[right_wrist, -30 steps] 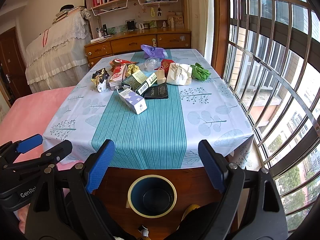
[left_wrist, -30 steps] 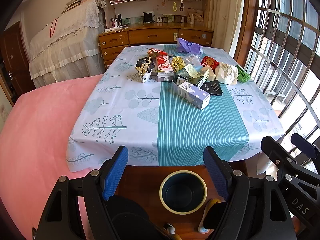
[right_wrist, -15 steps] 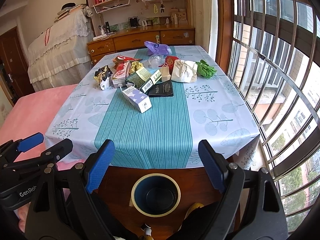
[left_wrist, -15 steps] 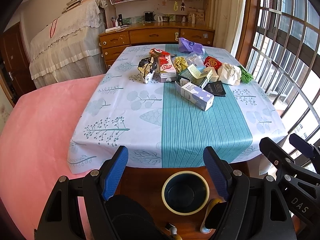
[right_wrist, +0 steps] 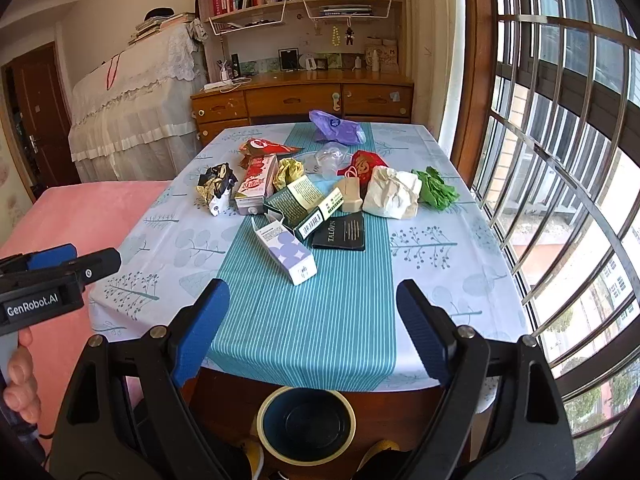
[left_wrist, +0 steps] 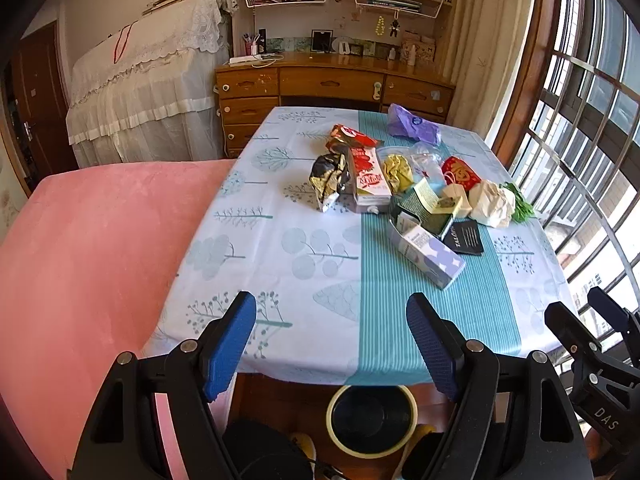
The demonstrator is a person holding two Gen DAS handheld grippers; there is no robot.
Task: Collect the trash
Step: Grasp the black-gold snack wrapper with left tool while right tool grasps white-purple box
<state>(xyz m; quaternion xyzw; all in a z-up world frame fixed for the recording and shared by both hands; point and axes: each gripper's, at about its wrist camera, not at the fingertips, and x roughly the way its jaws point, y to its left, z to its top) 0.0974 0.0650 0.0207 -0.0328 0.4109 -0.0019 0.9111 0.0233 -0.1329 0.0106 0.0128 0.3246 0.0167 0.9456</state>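
Left gripper at 6 o'clock, blue pads wide apart, nothing between. Bin on floor just below, under table edge. Pile of trash at 1 o'clock: purple box, red carton, white paper ball, purple bag. Right gripper at 4 o'clock.
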